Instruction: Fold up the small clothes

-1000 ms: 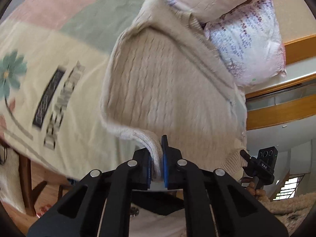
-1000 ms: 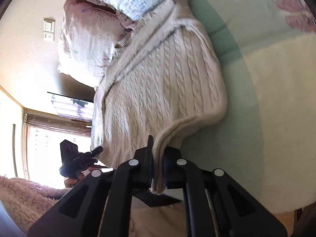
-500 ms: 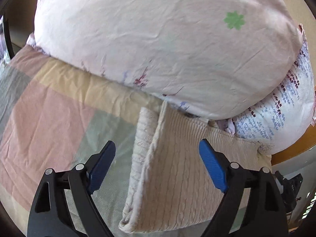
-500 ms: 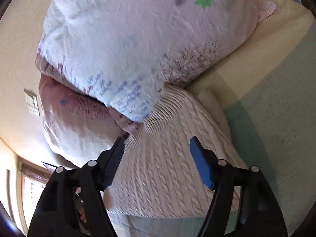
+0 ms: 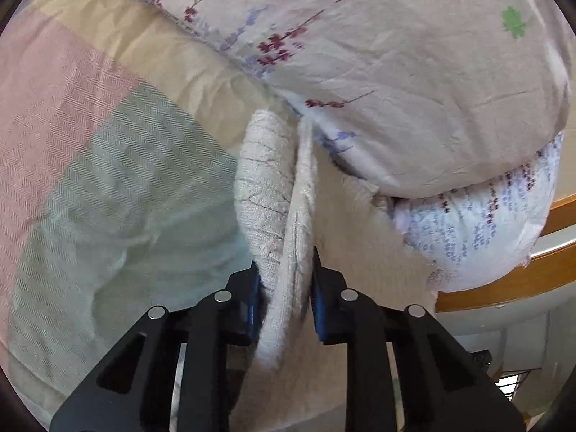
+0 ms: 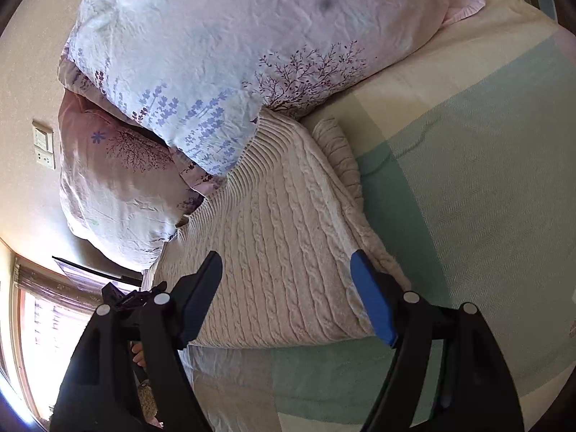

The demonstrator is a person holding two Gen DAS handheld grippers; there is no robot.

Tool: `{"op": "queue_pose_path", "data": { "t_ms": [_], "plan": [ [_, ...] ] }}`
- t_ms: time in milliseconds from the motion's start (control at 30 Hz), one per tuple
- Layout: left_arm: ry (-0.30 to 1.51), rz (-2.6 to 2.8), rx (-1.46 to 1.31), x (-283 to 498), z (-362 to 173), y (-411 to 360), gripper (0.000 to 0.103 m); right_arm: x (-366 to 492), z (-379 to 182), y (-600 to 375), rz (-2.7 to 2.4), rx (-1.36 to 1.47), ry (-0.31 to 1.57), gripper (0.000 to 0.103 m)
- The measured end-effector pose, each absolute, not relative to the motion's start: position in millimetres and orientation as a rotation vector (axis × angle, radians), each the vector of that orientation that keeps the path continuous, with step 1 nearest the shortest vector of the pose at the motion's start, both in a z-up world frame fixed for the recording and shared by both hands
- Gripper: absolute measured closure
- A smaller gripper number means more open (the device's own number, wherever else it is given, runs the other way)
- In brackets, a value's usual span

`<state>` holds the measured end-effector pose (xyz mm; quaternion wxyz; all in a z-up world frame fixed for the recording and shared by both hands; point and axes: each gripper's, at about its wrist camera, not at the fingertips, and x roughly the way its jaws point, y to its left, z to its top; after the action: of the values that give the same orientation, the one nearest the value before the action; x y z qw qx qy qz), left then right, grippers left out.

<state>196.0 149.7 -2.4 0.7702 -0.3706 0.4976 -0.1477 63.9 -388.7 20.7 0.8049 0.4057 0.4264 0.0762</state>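
Sweater (image 6: 280,248), cream and cable-knit, lies folded on the bed's checked blanket (image 6: 468,187), its ribbed far edge tucked under the flowered pillows (image 6: 223,46) at the head of the bed. The left tongs (image 5: 282,297) are clamped on the thick doubled edge on the sweater's left side, several layers pinched between the blue pads. The right tongs (image 6: 288,295) hover over the near part of the sweater with their fingers wide apart, holding nothing. My worry is that far edge: if the left tongs pull the edge across for another fold while the pillows still weigh on the hem, the knit could stretch or drag, and the neat stack could skew. The grip is also on a bulky roll, so a layer might slip out and leave the fold lopsided. With the right side free, nothing pins the sweater, and it may slide on the blanket. How much of the garment sits beneath the pillows I cannot see, and the left camera is so close that the knit there reads as a blur; the sleeves are probably folded inside.
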Motion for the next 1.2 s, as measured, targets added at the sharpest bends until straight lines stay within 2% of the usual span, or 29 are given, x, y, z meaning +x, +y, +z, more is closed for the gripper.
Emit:
{"op": "queue_pose_path", "data": {
  "t_ms": [100,233,267,333,400,467,533,600,667,733,867,967,1033,1067,1133,1200],
  "plan": [
    [1.005,-0.452,-0.782,191.3,49.2,109.2,0.084,67.0,23.2,-407.0,0.143,0.846,0.901,0.030],
    [0.951,-0.739,-0.751,191.6,106.4,-4.5,0.091,78.7,27.6,-432.9,0.130,0.844,0.862,0.030],
    [0.951,-0.831,-0.782,194.8,111.0,-36.4,0.103,83.1,27.9,-440.1,0.127,0.852,0.853,0.030],
    [0.978,-0.981,-0.836,200.7,110.7,-108.1,0.103,92.8,28.6,-451.1,0.132,0.866,0.835,0.030],
    [1.031,-1.083,-0.776,206.0,104.6,-170.8,0.103,101.8,28.8,-458.4,0.132,0.870,0.835,0.030],
    [1.106,-1.149,-0.821,204.8,99.1,-190.7,0.103,105.4,26.9,-466.6,0.159,0.933,0.858,0.029],
    [1.021,-1.148,-0.767,199.3,112.3,-171.5,0.103,101.7,29.2,-467.9,0.243,0.981,0.849,0.029],
    [0.945,-0.995,-0.669,196.7,121.8,-133.5,0.092,102.9,31.5,-454.5,0.358,0.997,0.869,0.029],
    [0.930,-0.819,-0.627,193.2,119.9,-90.3,0.047,114.4,25.2,-429.6,0.465,1.004,0.945,0.029],
    [0.922,-0.676,-0.600,186.8,114.0,-58.8,0.038,128.3,18.2,-404.5,0.496,0.961,1.019,0.029],
    [0.965,-0.479,-0.557,166.8,91.5,-6.1,0.038,153.3,1.2,-363.1,0.527,0.887,1.119,0.029],
    [0.994,-0.395,-0.559,152.3,72.9,29.0,0.037,161.5,1.6,-339.0,0.532,0.765,1.148,0.044],
    [1.014,-0.361,-0.587,151.4,62.0,36.3,0.037,163.3,-1.0,-329.6,0.527,0.733,1.155,0.063],
    [1.023,-0.353,-0.601,152.1,56.9,39.6,0.037,163.4,-2.1,-325.6,0.534,0.721,1.150,0.078],
    [1.033,-0.352,-0.614,152.6,53.3,38.8,0.037,160.6,4.0,-319.6,0.536,0.680,1.105,0.085],
    [1.037,-0.363,-0.600,154.1,54.7,29.6,0.037,157.6,26.6,-313.6,0.521,0.600,1.028,0.087]
  ]
}}
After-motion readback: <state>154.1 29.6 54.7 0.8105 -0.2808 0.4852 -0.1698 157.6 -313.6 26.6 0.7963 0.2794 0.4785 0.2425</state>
